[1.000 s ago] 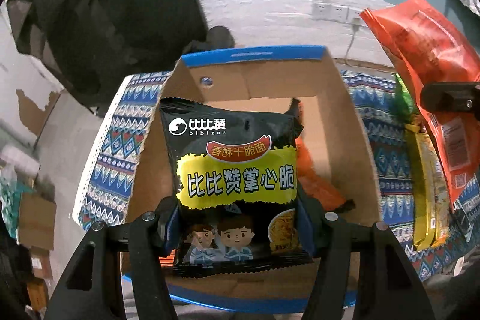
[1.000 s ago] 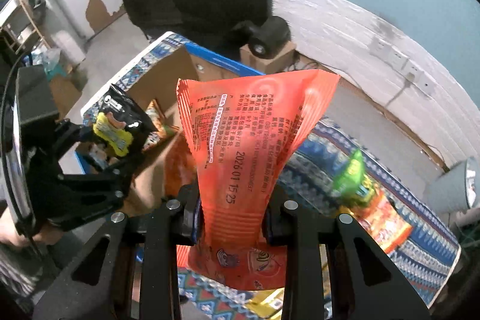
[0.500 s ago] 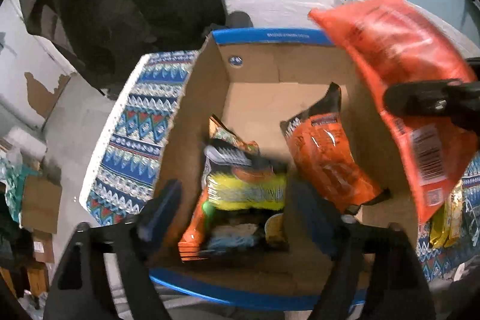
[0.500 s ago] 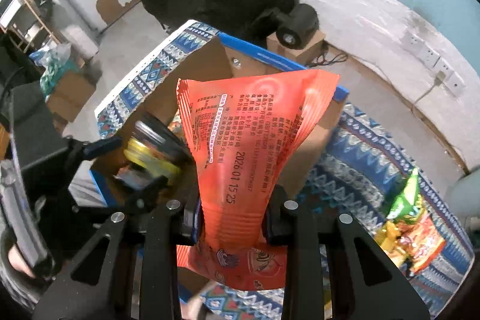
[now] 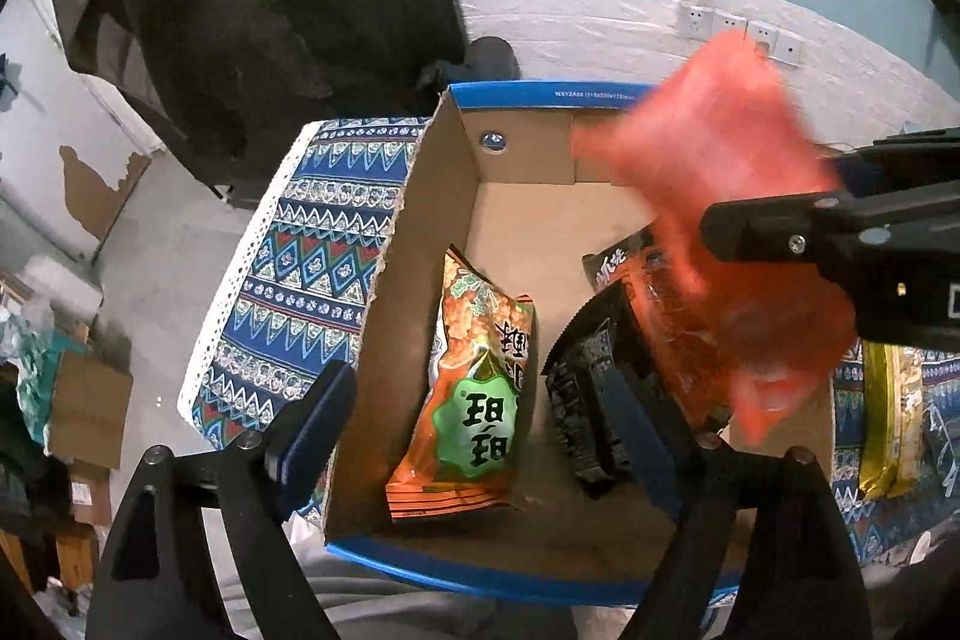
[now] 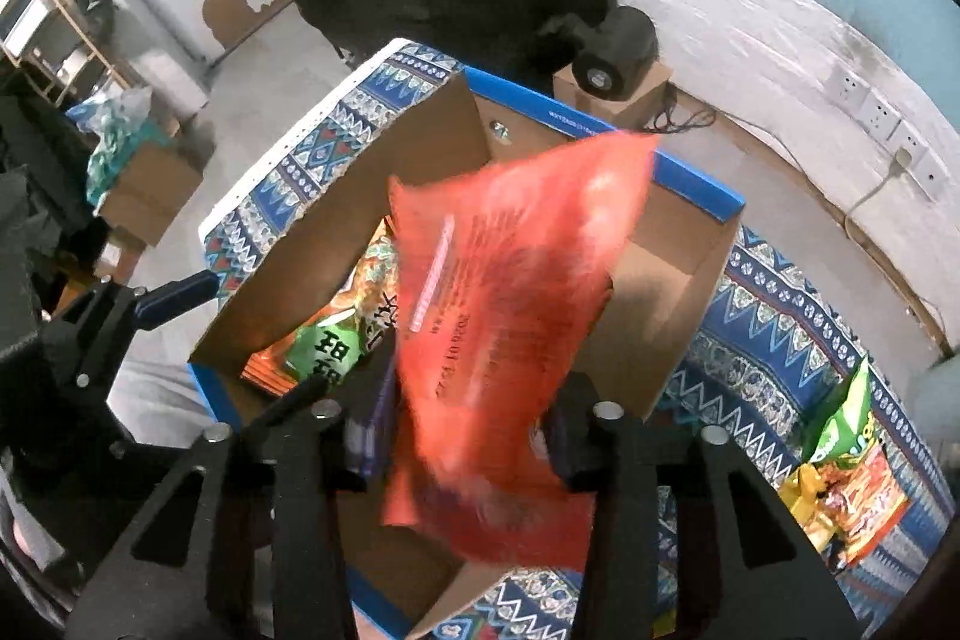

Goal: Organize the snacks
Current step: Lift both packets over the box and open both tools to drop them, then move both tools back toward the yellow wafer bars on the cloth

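Observation:
An open cardboard box (image 5: 522,148) with a blue rim stands on the patterned cloth. My left gripper (image 5: 474,418) hangs over it, open and empty. Below it lie an orange-and-green snack packet (image 5: 474,388) and a black packet (image 5: 588,400); another orange packet (image 5: 678,328) lies to the right. My right gripper (image 6: 465,436) is over the same box (image 6: 660,304), and its jaws are opening. The red packet (image 6: 510,280) sits loose and motion-blurred between them, tilted over the box. In the left wrist view the red packet (image 5: 720,196) blurs past the right gripper's finger (image 5: 780,232).
A blue patterned tablecloth (image 5: 312,268) covers the table. Yellow packets (image 5: 888,418) and green and orange packets (image 6: 840,436) lie to the right of the box. A dark garment (image 5: 270,10) hangs behind, and a black device (image 6: 618,46) sits on a small carton.
My left gripper opened and the black noodle packet dropped into the box. My right gripper carried the red packet over the box; its jaws have parted and the packet now tilts, blurred.

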{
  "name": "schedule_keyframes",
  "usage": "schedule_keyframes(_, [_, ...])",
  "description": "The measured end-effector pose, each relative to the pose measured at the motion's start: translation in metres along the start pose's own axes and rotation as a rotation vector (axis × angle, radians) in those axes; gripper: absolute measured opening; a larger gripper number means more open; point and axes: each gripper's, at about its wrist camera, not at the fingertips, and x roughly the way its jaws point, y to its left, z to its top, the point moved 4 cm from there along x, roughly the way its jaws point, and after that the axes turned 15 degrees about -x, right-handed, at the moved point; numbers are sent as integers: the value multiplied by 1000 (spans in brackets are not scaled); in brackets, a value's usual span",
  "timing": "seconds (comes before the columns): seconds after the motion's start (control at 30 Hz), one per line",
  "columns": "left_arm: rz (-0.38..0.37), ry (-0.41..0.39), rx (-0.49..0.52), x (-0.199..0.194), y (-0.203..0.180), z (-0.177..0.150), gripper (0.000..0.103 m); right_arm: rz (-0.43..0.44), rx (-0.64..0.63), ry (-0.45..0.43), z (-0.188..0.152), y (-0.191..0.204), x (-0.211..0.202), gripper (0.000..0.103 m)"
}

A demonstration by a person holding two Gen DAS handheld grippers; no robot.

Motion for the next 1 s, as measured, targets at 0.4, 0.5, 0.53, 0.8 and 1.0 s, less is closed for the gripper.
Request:
schedule_keyframes(0.4, [-71, -3, 31, -17, -32, -1, 86, -64, 39, -31, -20, -24, -38, 69])
schedule_keyframes(0.5, [-89, -6, 54, -23, -45, -2, 86, -87, 55, -24, -34, -35, -49, 70])
schedule_keyframes(0.53, [-92, -7, 60, -25, -48, -3, 86, -95, 57, -21, -38, -38, -53, 70])
schedule_keyframes(0.8, [-118, -28, 127, -41, -77, -9, 86, -139, 85, -9, -76, -57, -80, 70])
schedule_keyframes(1.0, [-123, -32, 179, -46, -100, -17, 86, -155, 107, -14, -101, -69, -98, 70])
